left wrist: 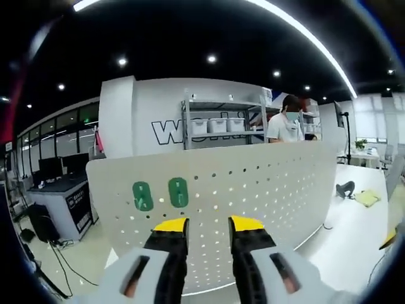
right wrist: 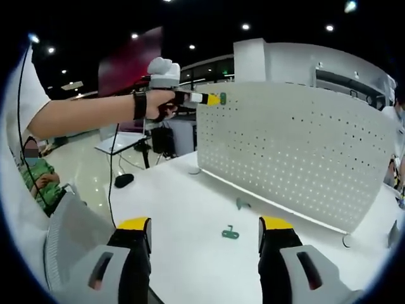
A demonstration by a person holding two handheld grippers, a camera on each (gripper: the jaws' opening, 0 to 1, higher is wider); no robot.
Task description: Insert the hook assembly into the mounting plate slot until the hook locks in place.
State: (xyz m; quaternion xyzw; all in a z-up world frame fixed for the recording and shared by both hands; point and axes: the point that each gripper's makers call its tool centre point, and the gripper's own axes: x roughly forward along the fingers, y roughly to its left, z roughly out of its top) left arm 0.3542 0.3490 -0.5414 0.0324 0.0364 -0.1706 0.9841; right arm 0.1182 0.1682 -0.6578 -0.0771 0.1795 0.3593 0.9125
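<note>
Bright, even ceiling strip lights (left wrist: 304, 38) and spotlights; soft shadows; strong fisheye bending at edges; slightly soft focus.

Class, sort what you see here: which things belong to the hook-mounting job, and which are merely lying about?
Belongs to the job:
pegboard
mounted green hooks
loose green hooks on the white table
left gripper, up at the pegboard's corner
right gripper, open

Lying about:
black mouse
shelf of bins
yellow cloth

Two green hooks on pegboard (left wrist: 142, 196) (left wrist: 178, 192), two on table (right wrist: 230, 233) (right wrist: 242, 203), one pegboard (right wrist: 304, 152)
</note>
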